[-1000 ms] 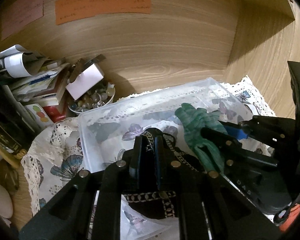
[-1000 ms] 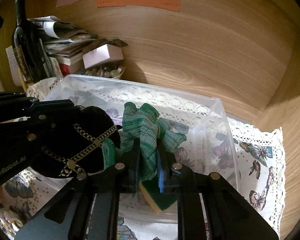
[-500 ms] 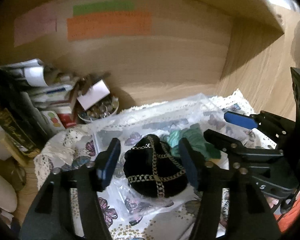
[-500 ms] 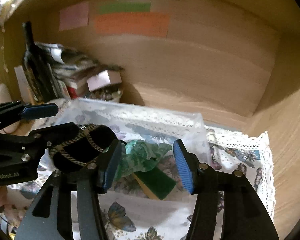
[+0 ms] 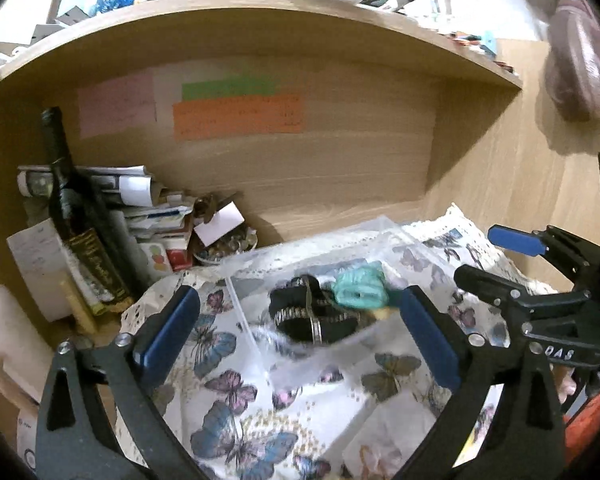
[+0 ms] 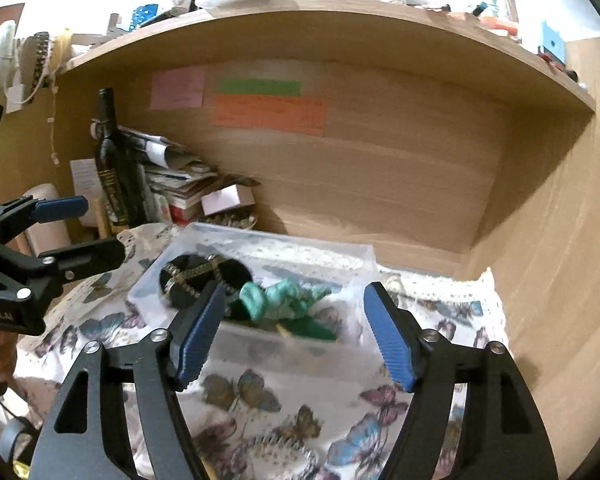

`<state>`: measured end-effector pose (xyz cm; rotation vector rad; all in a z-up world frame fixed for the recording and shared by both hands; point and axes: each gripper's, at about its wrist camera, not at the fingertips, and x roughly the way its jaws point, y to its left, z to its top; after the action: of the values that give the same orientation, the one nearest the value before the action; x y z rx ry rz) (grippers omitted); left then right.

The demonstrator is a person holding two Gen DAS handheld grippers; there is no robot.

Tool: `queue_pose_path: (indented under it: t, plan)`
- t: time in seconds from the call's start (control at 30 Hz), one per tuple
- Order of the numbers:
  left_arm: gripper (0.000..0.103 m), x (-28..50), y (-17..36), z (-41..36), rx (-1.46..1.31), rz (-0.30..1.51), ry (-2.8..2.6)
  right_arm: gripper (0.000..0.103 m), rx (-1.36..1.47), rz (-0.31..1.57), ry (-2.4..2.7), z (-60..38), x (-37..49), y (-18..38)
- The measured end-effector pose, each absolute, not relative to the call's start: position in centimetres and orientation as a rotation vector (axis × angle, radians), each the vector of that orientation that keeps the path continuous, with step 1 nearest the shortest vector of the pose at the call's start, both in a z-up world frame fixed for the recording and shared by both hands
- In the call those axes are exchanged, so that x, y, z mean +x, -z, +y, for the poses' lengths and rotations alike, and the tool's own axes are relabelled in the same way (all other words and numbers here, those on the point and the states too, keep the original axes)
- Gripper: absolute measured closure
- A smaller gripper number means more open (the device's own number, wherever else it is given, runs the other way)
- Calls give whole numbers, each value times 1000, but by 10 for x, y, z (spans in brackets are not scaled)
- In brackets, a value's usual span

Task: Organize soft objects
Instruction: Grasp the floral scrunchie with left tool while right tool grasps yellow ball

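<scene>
Black pouch [image 6: 204, 280] and green glove [image 6: 284, 298] lie in the bin [image 6: 292, 342]; both grippers [image 5: 300, 332] [image 6: 292, 340] spread, empty (sponge [image 6: 312, 328] clearer from right).

Bin [image 6: 352, 276] top open, reachable from above; bottle [image 6: 112, 168], paper stack [image 6: 176, 176] crowd left; right side seemingly free.

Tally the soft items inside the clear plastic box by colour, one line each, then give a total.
Black pouch with chain trim: 1
Teal-green knitted cloth: 1
Dark green sponge with yellow layer: 1
Total: 3, all lying in the clear plastic box.
</scene>
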<state>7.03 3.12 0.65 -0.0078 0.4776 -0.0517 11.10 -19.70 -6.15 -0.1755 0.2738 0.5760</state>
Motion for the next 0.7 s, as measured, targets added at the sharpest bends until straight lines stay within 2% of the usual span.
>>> queue_pose_path:
  t: [0.37, 0.7]
  plan:
    - [1, 35, 45, 48, -29, 585, 25, 34, -214, 327, -599, -198, 75, 102]
    - [1, 11, 96, 55, -37, 716, 8, 34, -121, 510, -654, -199, 72, 158]
